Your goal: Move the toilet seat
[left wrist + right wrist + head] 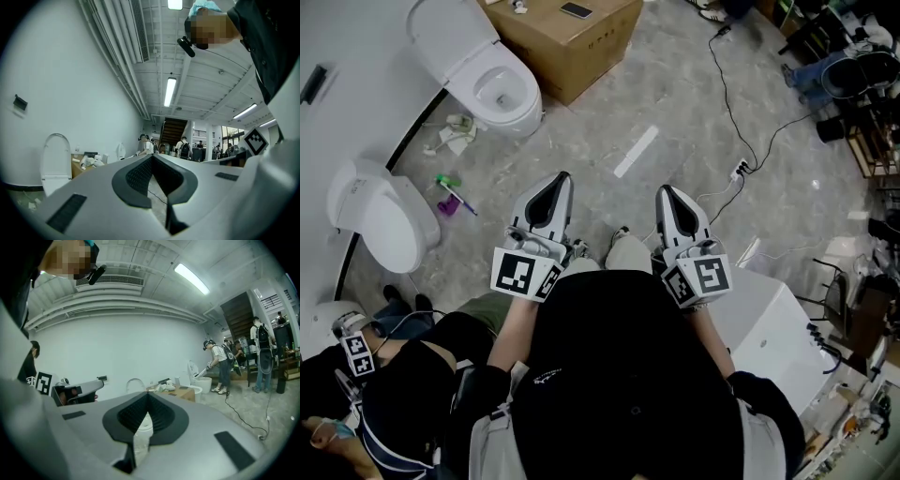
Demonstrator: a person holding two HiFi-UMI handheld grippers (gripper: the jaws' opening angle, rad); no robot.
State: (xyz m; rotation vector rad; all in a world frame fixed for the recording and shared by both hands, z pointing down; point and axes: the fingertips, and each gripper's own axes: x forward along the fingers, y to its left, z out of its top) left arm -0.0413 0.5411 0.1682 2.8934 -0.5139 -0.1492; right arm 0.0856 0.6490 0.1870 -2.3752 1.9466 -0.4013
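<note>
On the grey floor [675,103], beside a cardboard box [572,47], a white toilet [511,108] stands against the wall with its toilet seat [441,33] raised, well ahead and left of the left tongs [555,183] and right tongs [667,194], both closed on nothing.

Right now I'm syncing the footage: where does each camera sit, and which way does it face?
Head view: on the person's head, looking steeply down at the open toilet and the shut left gripper and right gripper; black-clad torso shows.
Left gripper view: on the left gripper, looking level along its shut jaws toward the white wall; a black sleeve shows top right.
Right gripper view: on the right gripper, level along its shut jaws; dark clothing top left.
Shared: all three show the cardboard box.
</note>
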